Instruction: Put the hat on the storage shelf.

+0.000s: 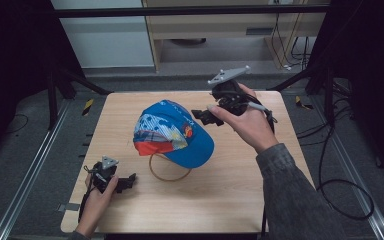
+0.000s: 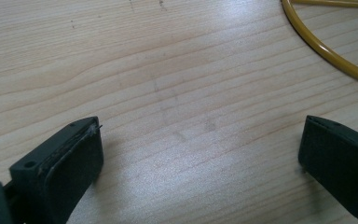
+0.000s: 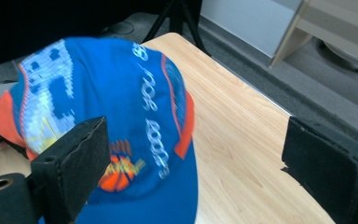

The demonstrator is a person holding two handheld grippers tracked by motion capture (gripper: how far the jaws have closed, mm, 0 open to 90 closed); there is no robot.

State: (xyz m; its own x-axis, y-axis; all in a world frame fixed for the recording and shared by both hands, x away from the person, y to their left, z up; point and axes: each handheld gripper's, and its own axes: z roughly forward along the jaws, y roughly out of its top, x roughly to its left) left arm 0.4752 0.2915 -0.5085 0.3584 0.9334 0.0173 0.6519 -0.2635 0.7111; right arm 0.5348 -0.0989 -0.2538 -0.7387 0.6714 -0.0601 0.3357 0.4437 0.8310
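A blue cap [image 1: 172, 132] with orange trim and a printed pattern sits at the middle of the wooden table [image 1: 230, 195], propped over a thin yellow ring [image 1: 167, 175]. My right gripper [image 1: 202, 116] hovers just right of the cap's crown, pointing left at it, jaws open and holding nothing. In the right gripper view the cap [image 3: 135, 116] lies blurred below the right gripper [image 3: 196, 140]. My left gripper [image 1: 127, 182] rests low at the table's near left, open. In its own view the left gripper [image 2: 200, 140] frames bare wood, and the yellow ring [image 2: 326, 49] curves past at the upper right.
Metal rails [image 1: 35, 165] run along both sides of the table. Black cables [image 1: 340, 195] trail on the floor at the right. A wooden shelf unit [image 1: 230, 30] and dark stand legs [image 1: 75, 82] sit beyond the far edge.
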